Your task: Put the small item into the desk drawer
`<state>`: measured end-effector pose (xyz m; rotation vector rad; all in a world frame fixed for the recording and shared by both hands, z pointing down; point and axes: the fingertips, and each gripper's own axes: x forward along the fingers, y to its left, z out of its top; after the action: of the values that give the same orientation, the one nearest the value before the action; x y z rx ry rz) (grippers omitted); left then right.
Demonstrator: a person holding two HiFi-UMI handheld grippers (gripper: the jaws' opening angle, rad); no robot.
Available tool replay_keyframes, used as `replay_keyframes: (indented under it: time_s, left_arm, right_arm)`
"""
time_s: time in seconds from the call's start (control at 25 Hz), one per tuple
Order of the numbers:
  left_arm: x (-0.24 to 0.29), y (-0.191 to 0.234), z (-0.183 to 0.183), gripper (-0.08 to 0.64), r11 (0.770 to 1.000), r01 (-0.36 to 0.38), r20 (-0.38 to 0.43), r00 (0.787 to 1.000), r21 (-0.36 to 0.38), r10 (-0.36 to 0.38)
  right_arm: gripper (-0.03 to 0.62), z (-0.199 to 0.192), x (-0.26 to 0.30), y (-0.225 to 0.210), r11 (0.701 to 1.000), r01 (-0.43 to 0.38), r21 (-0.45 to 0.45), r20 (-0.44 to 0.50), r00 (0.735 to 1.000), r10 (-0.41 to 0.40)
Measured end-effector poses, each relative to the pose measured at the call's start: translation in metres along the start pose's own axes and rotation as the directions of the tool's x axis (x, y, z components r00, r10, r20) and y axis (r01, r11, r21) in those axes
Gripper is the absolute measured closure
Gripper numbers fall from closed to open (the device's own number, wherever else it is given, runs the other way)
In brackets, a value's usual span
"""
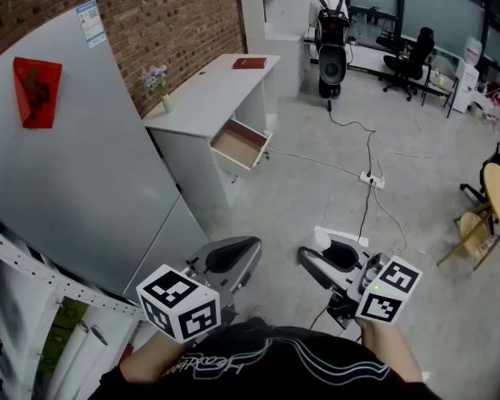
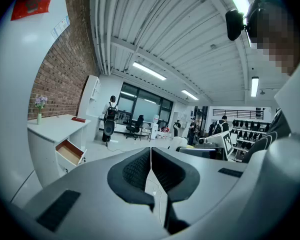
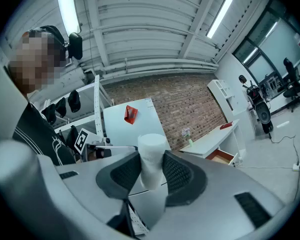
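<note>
The white desk (image 1: pixel 208 94) stands ahead on the left, against the brick wall, with its wooden drawer (image 1: pixel 240 144) pulled open; the drawer (image 2: pixel 69 151) also shows in the left gripper view. My right gripper (image 3: pixel 151 173) is shut on the small item (image 3: pixel 151 156), a white cylinder that sticks up past the pads. In the head view the right gripper (image 1: pixel 337 252) is low, right of centre, far from the desk. My left gripper (image 2: pixel 151 171) has its pads together with nothing between them; it (image 1: pixel 229 258) is held beside the right one.
A red book (image 1: pixel 250 62) and a small flower vase (image 1: pixel 156 82) sit on the desk top. A power strip (image 1: pixel 371 179) and cables lie on the floor. A white panel (image 1: pixel 67 165) stands close on the left. A person (image 1: pixel 329 7) and office chairs (image 1: pixel 410 61) are far back.
</note>
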<state>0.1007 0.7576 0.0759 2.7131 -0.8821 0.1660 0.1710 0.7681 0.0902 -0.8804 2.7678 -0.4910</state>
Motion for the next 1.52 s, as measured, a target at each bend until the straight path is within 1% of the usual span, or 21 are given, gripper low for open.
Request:
replay_keyframes:
  time_s: [0.24, 0.4, 0.56, 0.72, 0.84, 1.0, 1.08, 1.2, 1.4, 1.52]
  left_arm:
    - [0.013, 0.010, -0.005, 0.534, 1.000, -0.016, -0.023, 1.000, -0.006, 0.015]
    - [0.021, 0.020, -0.009, 0.534, 0.999, -0.026, -0.034, 0.999, -0.019, 0.025]
    - [0.031, 0.031, -0.011, 0.534, 0.999, -0.023, -0.032, 0.999, -0.030, 0.022]
    - [0.044, 0.051, -0.014, 0.534, 0.999, -0.020, -0.029, 0.999, -0.039, 0.018]
    - [0.057, 0.073, -0.016, 0.534, 0.999, -0.011, -0.026, 1.000, -0.046, 0.010]
    - [0.078, 0.113, -0.015, 0.534, 0.998, 0.006, -0.026, 1.000, -0.069, -0.008]
    - [0.088, 0.141, -0.007, 0.534, 0.996, 0.018, -0.028, 0.999, -0.086, -0.021]
    - [0.106, 0.184, 0.003, 0.534, 0.993, 0.027, -0.030, 0.999, -0.112, -0.031]
    - [0.149, 0.262, 0.026, 0.534, 0.990, 0.021, -0.020, 1.000, -0.139, -0.024]
    - [0.180, 0.317, 0.040, 0.534, 0.987, 0.009, -0.029, 0.999, -0.162, -0.014]
  right_arm:
    - [0.446, -0.005, 0.002, -0.016, 1.000, 0.000, 0.025, 0.005, 1.000, 0.000]
    - [0.446, -0.009, 0.009, -0.022, 1.000, -0.022, 0.015, -0.017, 1.000, 0.022]
    - [0.446, -0.010, 0.016, -0.035, 1.000, -0.014, 0.006, -0.029, 0.999, 0.014]
    - [0.446, -0.013, 0.025, -0.055, 1.000, -0.003, 0.011, -0.027, 1.000, 0.004]
    - [0.446, -0.017, 0.039, -0.074, 1.000, 0.011, 0.015, -0.026, 1.000, -0.010]
    - [0.446, -0.020, 0.069, -0.106, 0.999, 0.033, 0.027, -0.041, 0.999, -0.032]
    - [0.446, -0.014, 0.093, -0.125, 0.998, 0.048, 0.028, -0.055, 0.997, -0.046]
    - [0.446, -0.006, 0.128, -0.155, 0.997, 0.073, 0.007, -0.089, 0.993, -0.072]
    - [0.446, 0.004, 0.186, -0.222, 0.996, 0.086, 0.030, -0.130, 0.988, -0.082]
    - [0.446, 0.014, 0.224, -0.269, 0.994, 0.097, 0.046, -0.157, 0.984, -0.089]
